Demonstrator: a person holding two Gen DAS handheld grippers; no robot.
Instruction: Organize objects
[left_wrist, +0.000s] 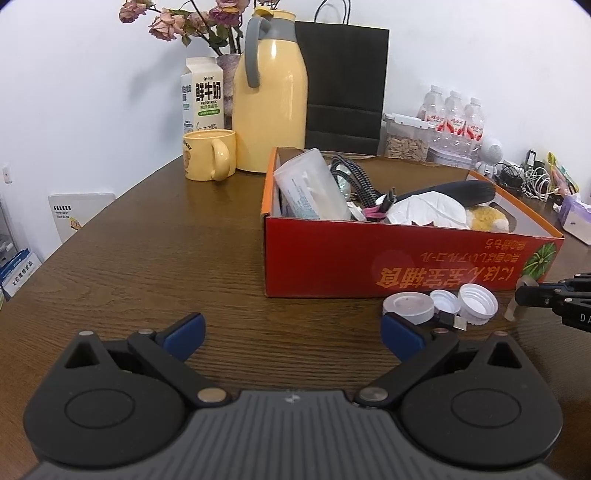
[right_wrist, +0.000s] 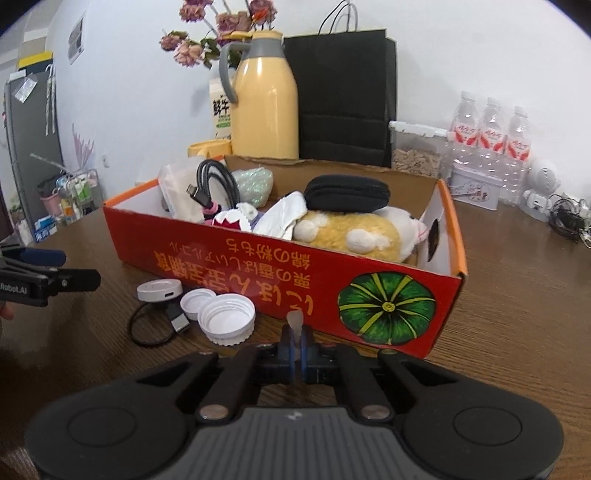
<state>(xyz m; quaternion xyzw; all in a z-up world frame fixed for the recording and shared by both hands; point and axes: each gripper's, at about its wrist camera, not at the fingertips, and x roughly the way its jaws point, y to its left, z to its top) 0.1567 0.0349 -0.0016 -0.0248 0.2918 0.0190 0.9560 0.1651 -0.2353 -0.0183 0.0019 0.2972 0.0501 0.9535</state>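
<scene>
A red cardboard box (left_wrist: 369, 266) (right_wrist: 258, 266) stands open on the wooden table, holding a plush toy (right_wrist: 354, 232), a black pouch (right_wrist: 347, 194), cables and a clear tub. In front of it lie a white round puck (left_wrist: 408, 307) (right_wrist: 159, 290) with a USB cable, a small white cap (left_wrist: 445, 301) (right_wrist: 197, 299) and a larger white cap (left_wrist: 477, 303) (right_wrist: 226, 319). My left gripper (left_wrist: 293, 332) is open just short of the puck, nothing between its fingers. My right gripper (right_wrist: 295, 341) (left_wrist: 528, 295) is shut on a small translucent plastic piece (right_wrist: 294, 320) (left_wrist: 511, 314), right of the caps.
Behind the box stand a yellow mug (left_wrist: 207, 155), a milk carton (left_wrist: 203, 96), a yellow thermos (left_wrist: 271, 99), a black paper bag (left_wrist: 343, 85), a jar of seeds (left_wrist: 406, 142) and water bottles (left_wrist: 452, 114). Tangled cables (left_wrist: 528, 181) lie at the far right. The table edge runs along the left.
</scene>
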